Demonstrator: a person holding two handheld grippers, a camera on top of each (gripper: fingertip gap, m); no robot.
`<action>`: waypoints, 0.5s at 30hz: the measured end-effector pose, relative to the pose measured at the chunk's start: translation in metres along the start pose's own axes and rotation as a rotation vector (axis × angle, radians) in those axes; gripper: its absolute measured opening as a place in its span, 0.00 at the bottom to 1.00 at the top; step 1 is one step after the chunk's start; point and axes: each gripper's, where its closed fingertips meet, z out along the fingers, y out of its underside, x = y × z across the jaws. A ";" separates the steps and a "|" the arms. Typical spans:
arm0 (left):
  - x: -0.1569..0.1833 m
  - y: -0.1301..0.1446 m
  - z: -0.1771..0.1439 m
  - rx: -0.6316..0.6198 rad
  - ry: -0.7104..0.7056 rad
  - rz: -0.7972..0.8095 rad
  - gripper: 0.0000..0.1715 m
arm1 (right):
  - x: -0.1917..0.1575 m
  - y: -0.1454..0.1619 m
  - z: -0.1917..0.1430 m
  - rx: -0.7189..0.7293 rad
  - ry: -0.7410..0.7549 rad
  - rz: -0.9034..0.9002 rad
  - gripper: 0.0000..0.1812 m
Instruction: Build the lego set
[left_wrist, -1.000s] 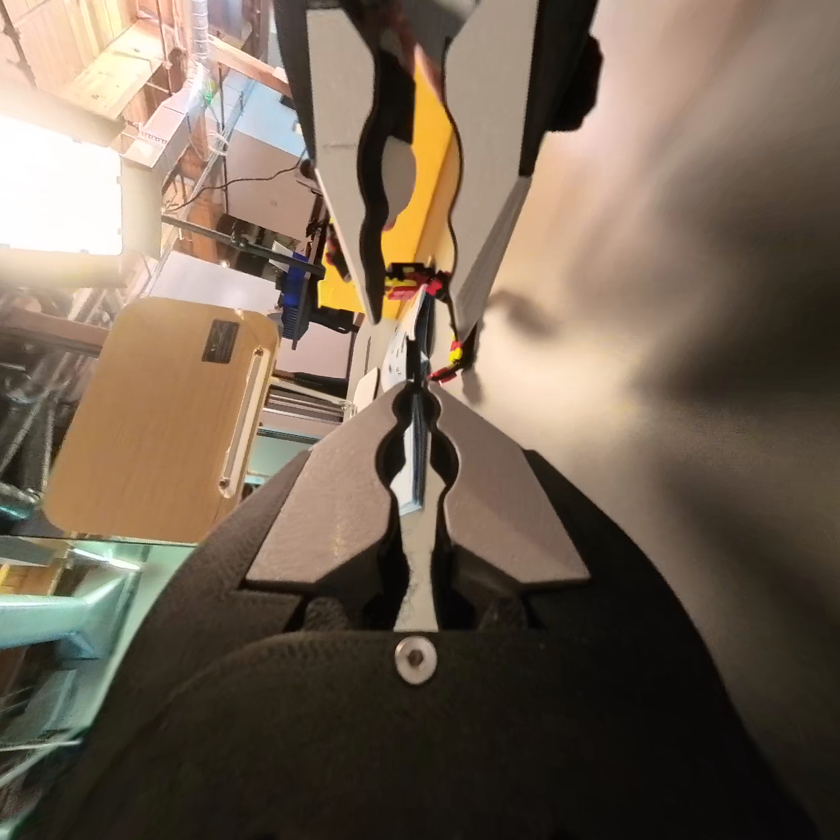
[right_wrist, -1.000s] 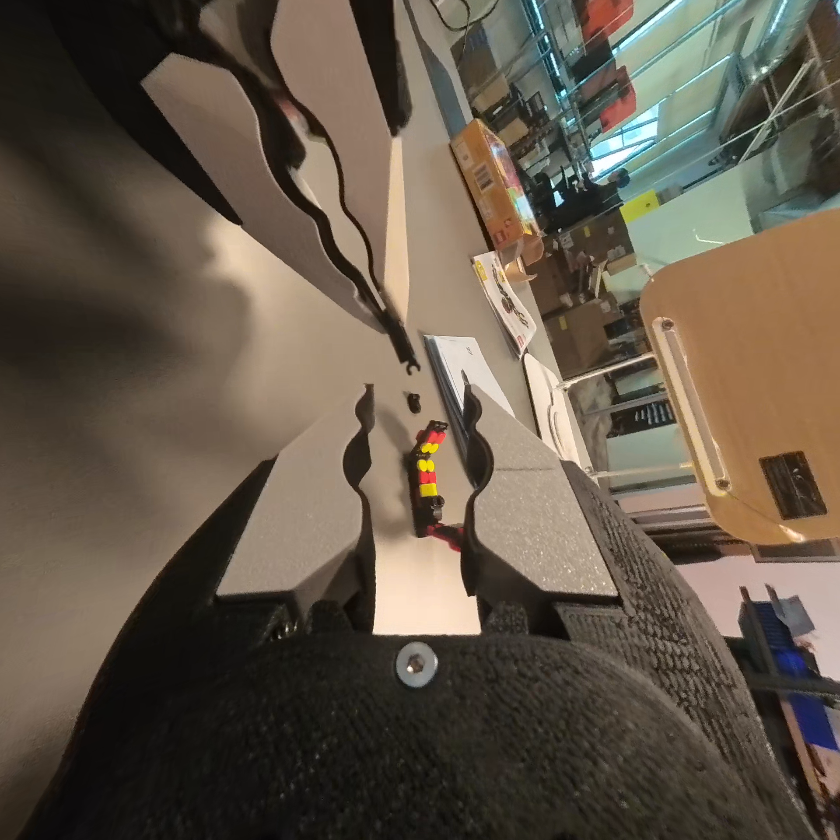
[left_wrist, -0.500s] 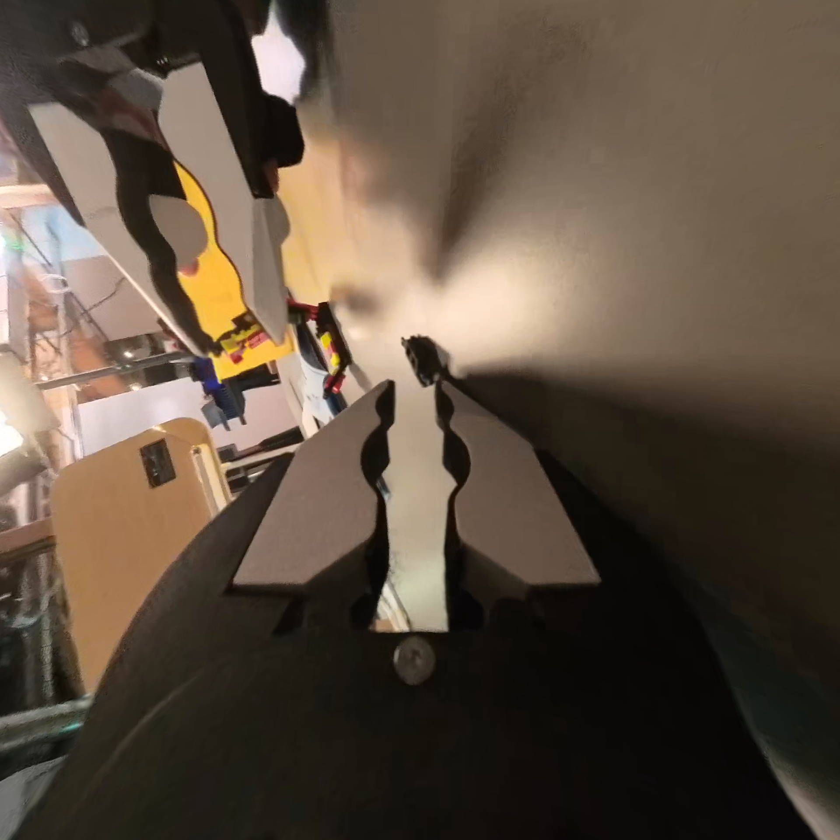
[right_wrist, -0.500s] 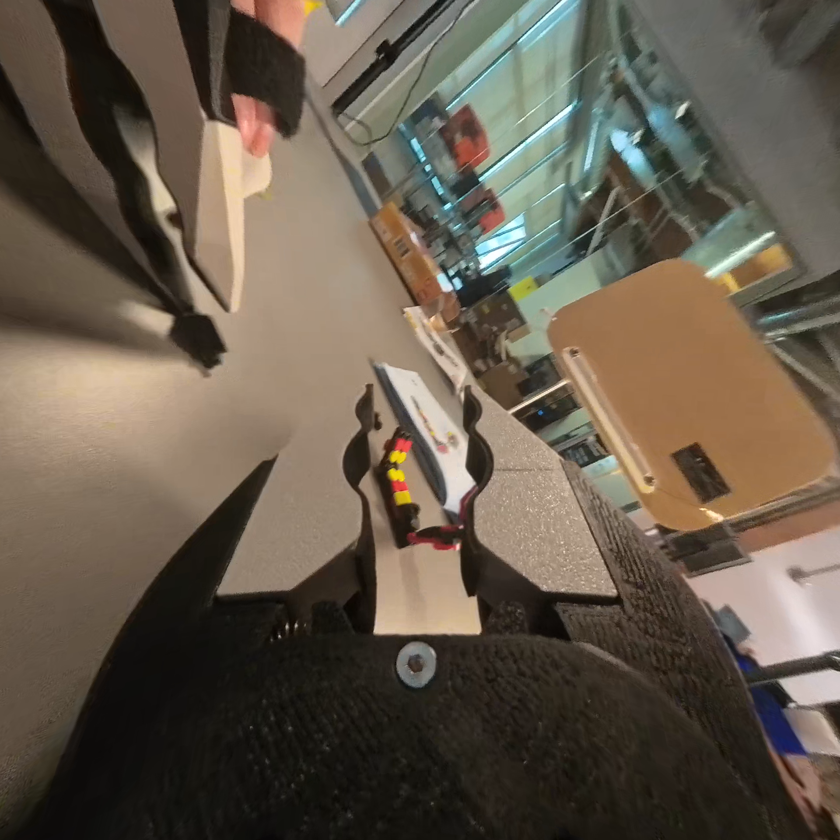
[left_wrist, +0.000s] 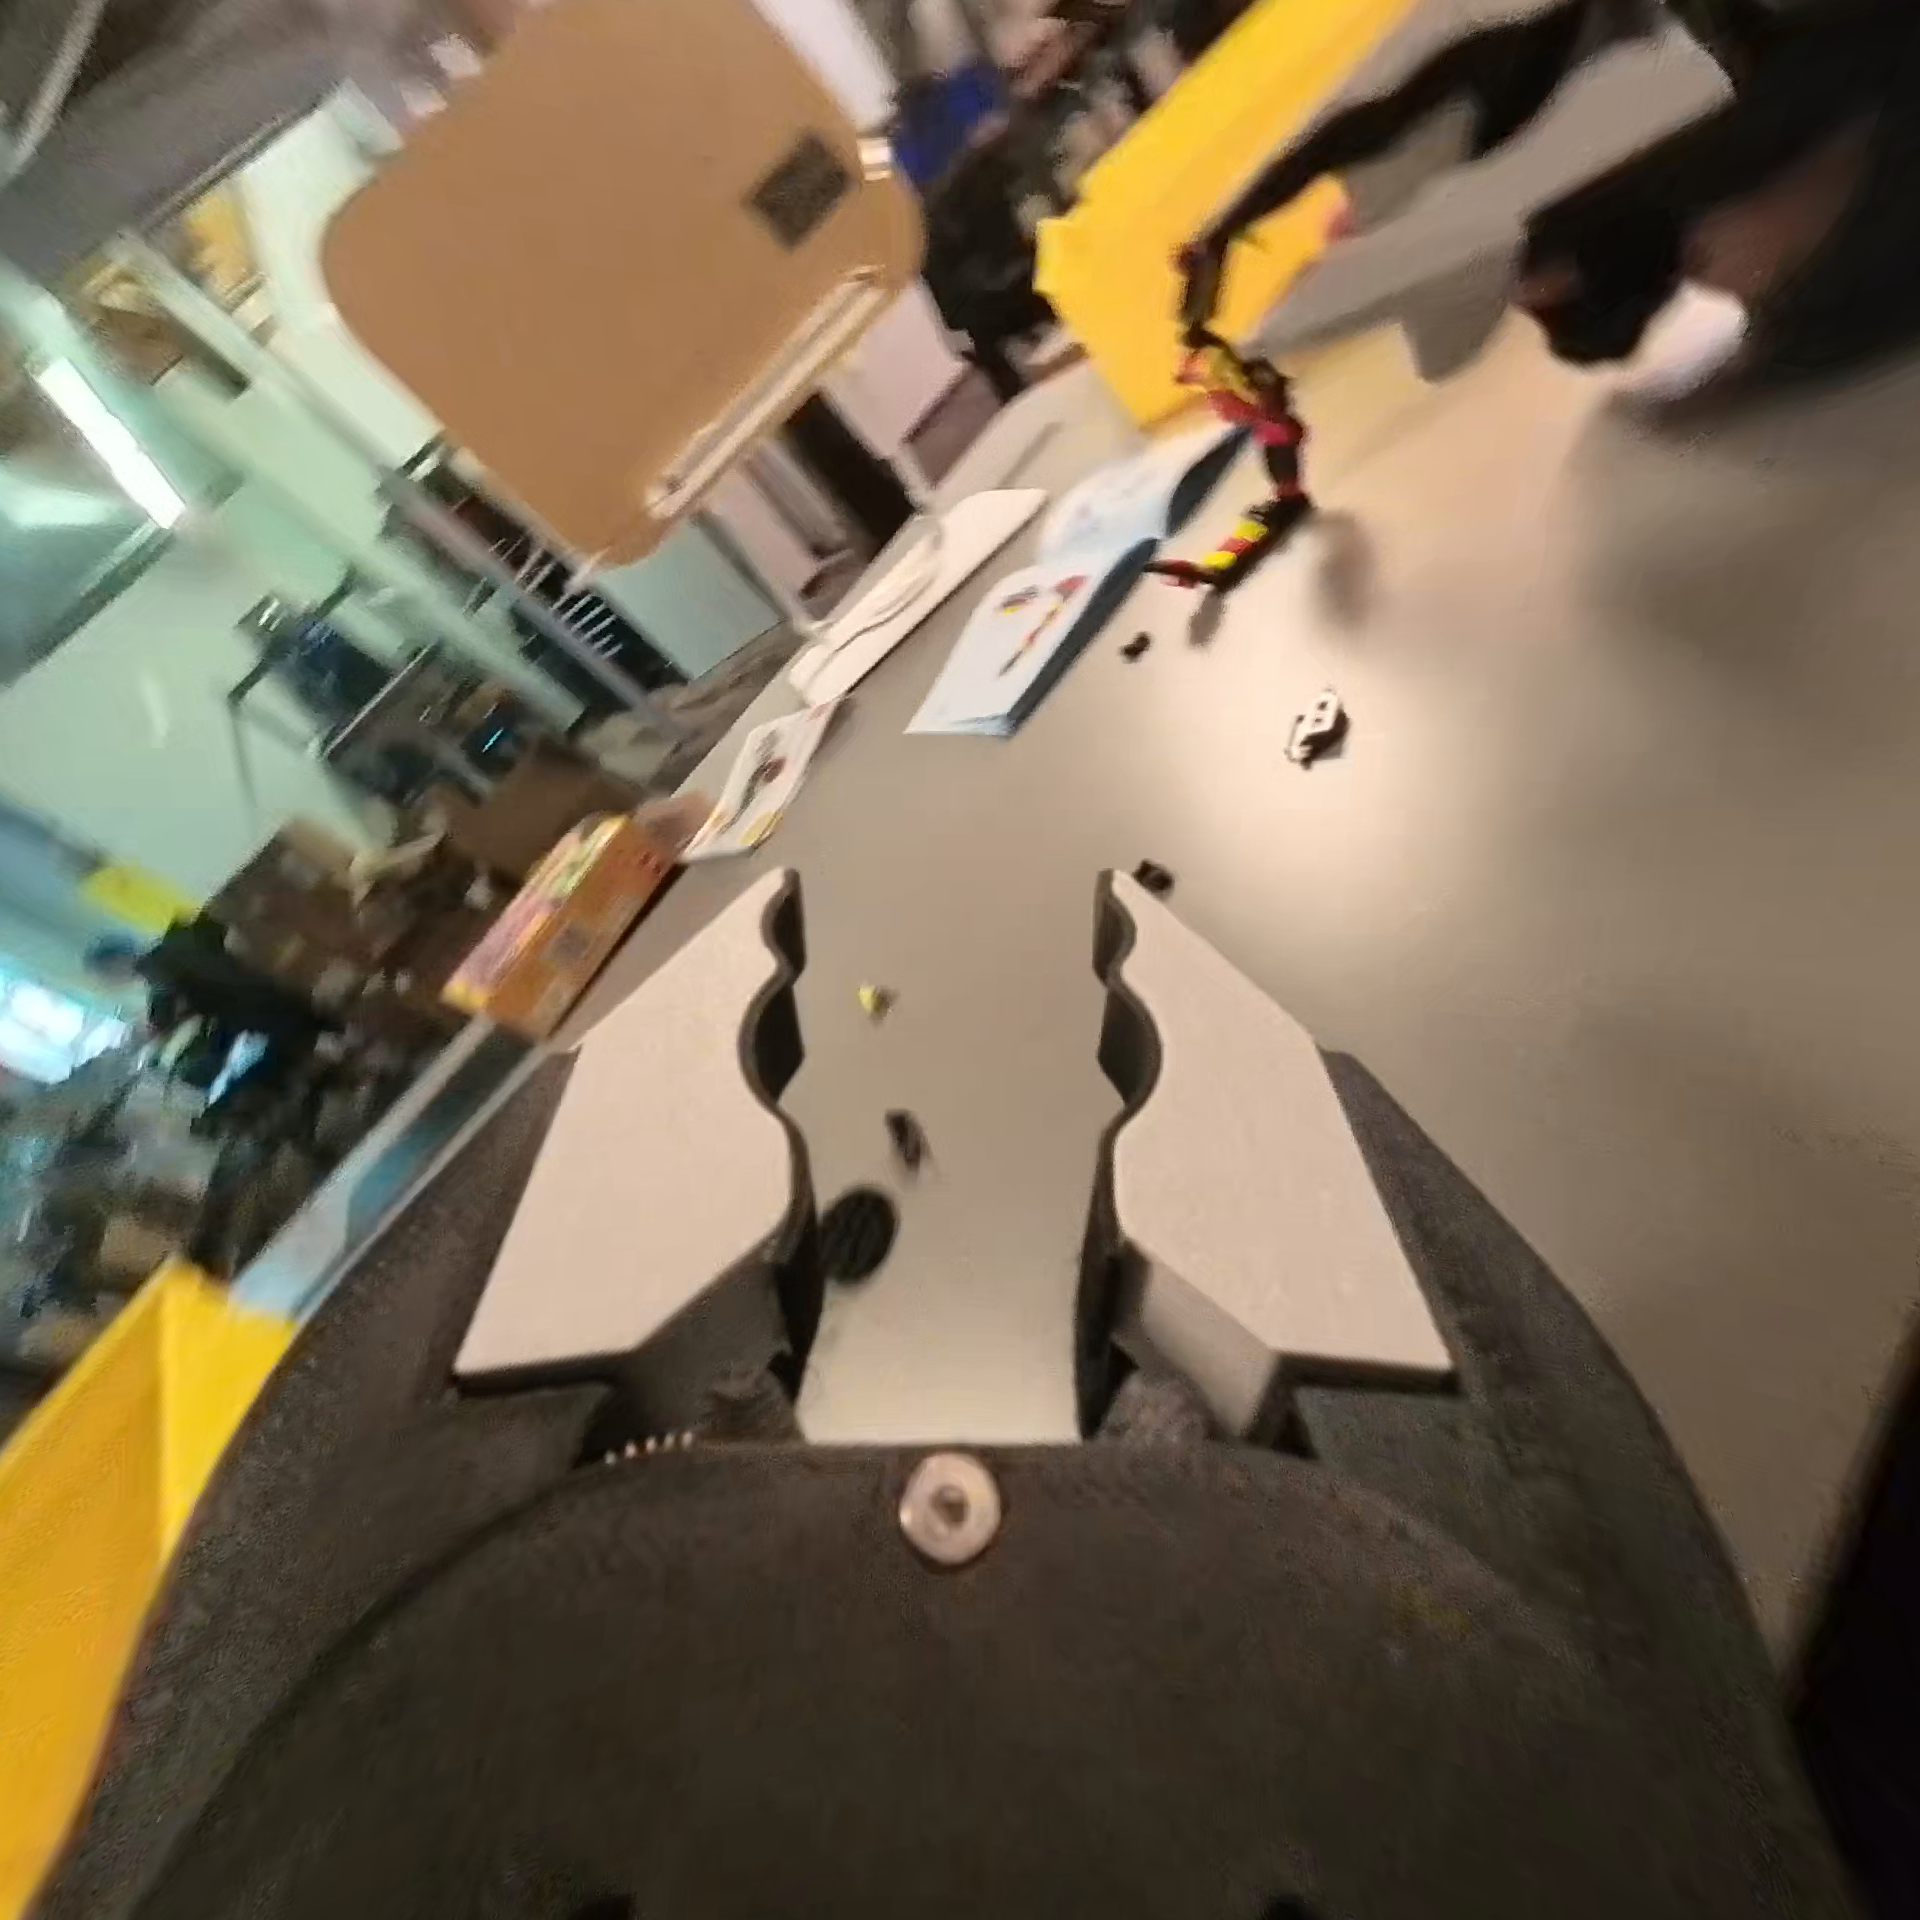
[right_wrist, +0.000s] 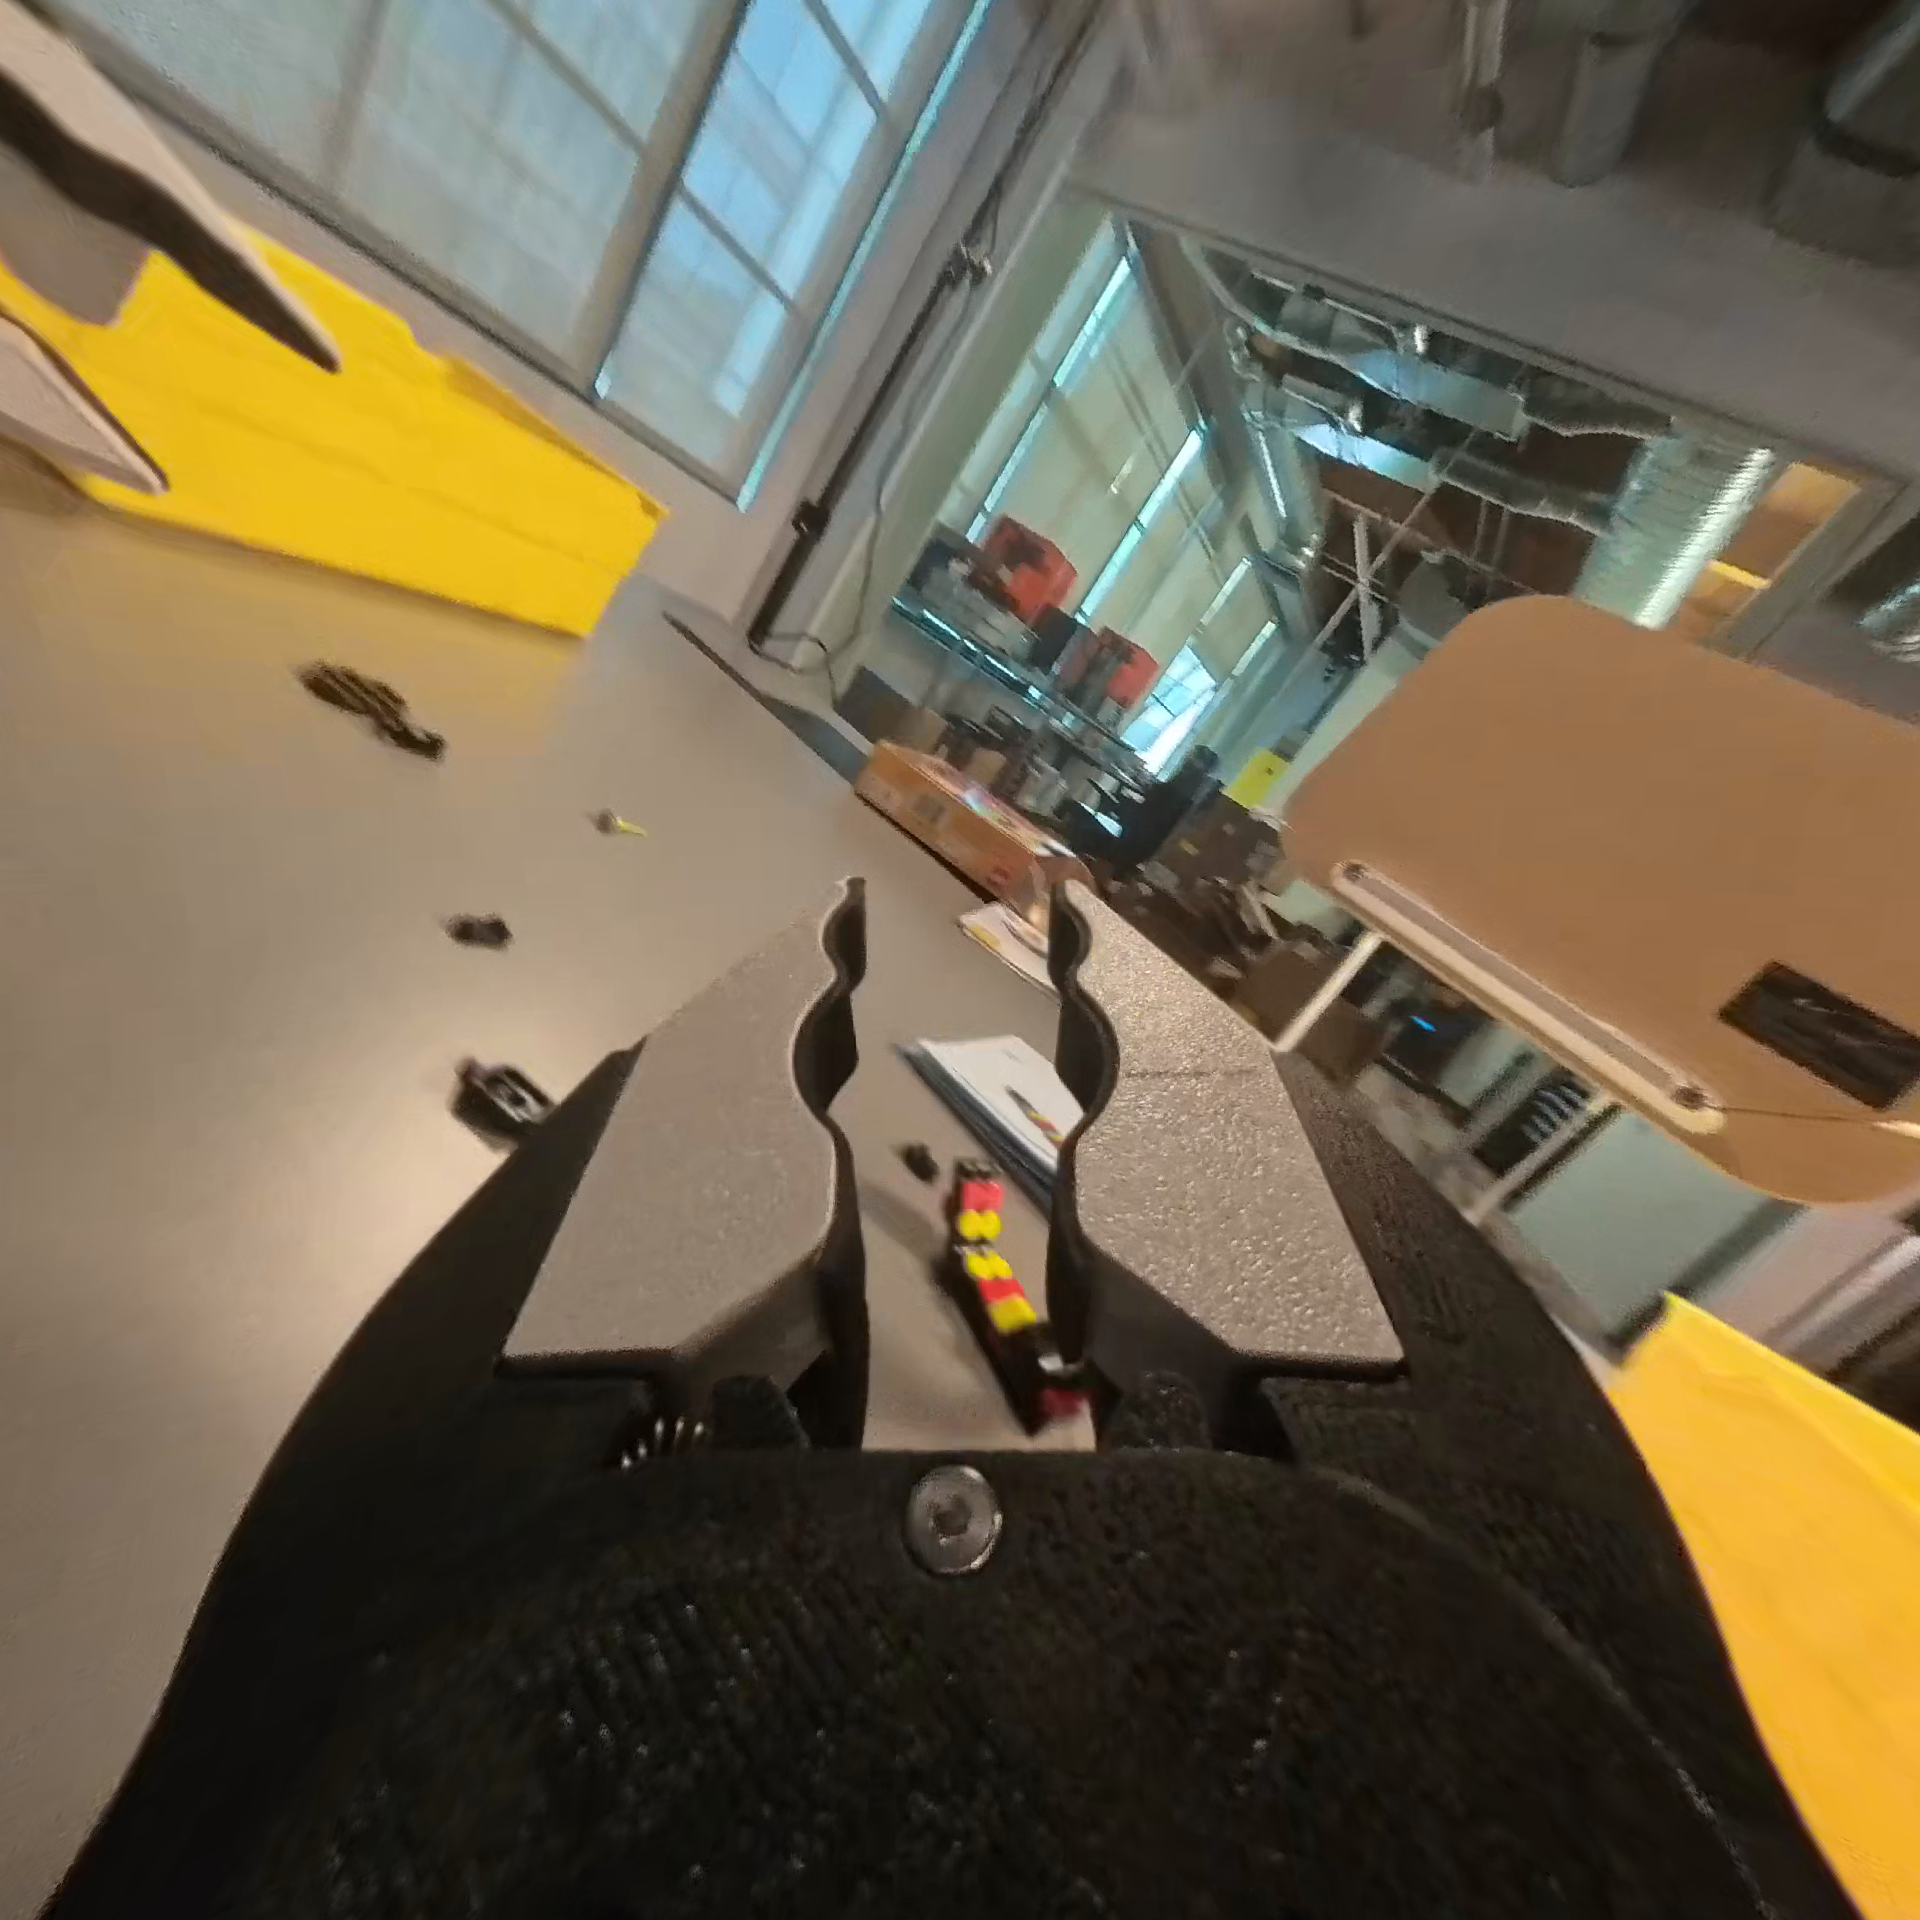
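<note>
Grey table (left_wrist: 1558, 935): left gripper (left_wrist: 945, 894) low, tilted, released; right gripper (right_wrist: 956, 904) spread over lego strip (right_wrist: 992, 1278)

Two hand-held grippers, seen from their own wrist cameras.
Left gripper (left_wrist: 945, 894): pale grey flat fingers (left_wrist: 665, 1143) with wavy inner edges, on a black textured body with one silver screw (left_wrist: 948, 1504). Right gripper (right_wrist: 956, 904): darker grey, pebbled fingers (right_wrist: 707, 1174) of the same wavy cut, black textured body, dark screw (right_wrist: 954, 1519), small spring (right_wrist: 665, 1439) at the left finger's base.

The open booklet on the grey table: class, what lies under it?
The open booklet lies flat on the grey table; only tabletop shows around it. Anything beneath its pages is hidden.
</note>
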 end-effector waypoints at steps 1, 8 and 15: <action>-0.006 0.002 -0.018 -0.014 -0.066 -0.055 0.32 | -0.006 -0.005 0.003 0.026 -0.024 0.032 0.18; -0.052 0.035 -0.148 -0.152 -0.485 -0.317 0.27 | -0.053 -0.042 0.033 0.161 -0.170 0.180 0.17; -0.108 0.040 -0.212 -0.087 -0.741 -0.407 0.21 | -0.047 -0.039 0.062 0.153 -0.104 0.231 0.12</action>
